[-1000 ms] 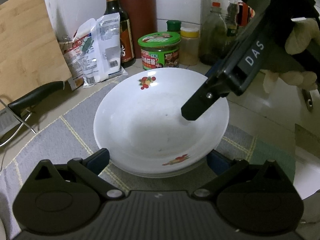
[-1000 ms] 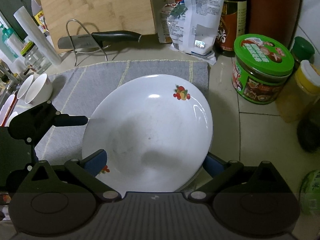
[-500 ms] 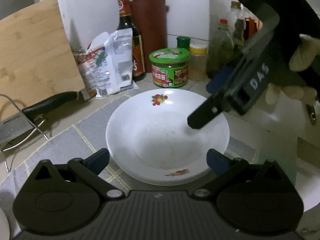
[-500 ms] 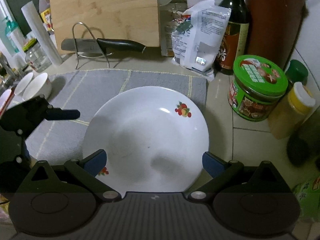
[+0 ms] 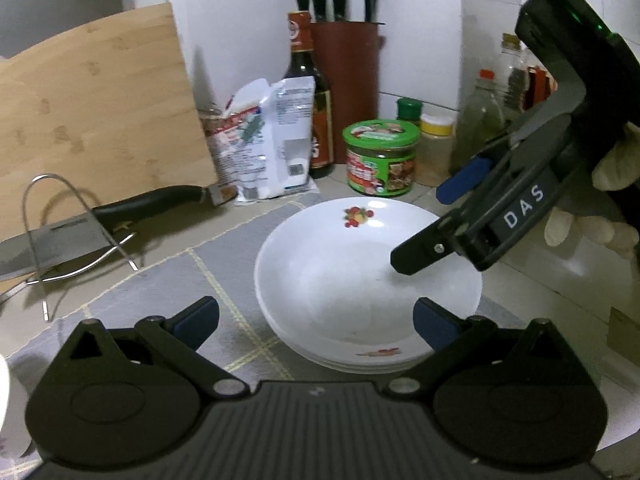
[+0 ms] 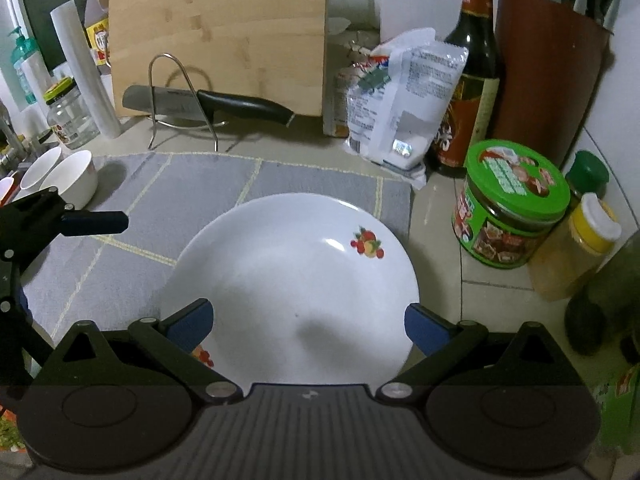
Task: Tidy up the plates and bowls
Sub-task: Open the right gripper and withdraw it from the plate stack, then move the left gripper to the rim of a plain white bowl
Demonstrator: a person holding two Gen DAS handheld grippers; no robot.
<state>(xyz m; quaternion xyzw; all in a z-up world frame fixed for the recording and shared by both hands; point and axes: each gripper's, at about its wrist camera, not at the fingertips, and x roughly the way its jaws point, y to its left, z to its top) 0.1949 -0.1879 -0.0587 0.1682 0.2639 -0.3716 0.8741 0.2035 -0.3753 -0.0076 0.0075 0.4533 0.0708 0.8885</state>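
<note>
Two grippers, both spread wide, holding nothing. Stacked white plates [image 5: 360, 280] sit on grey mat [image 5: 160, 280]. Left gripper [image 5: 316, 318] view alone shows stack edges and gloved hand [image 5: 600, 200]; right gripper [image 6: 306, 320] view alone shows small white bowls [image 6: 68, 178] at mat's left.

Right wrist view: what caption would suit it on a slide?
Open right gripper poised over white stacked plates on a grey mat.
</note>
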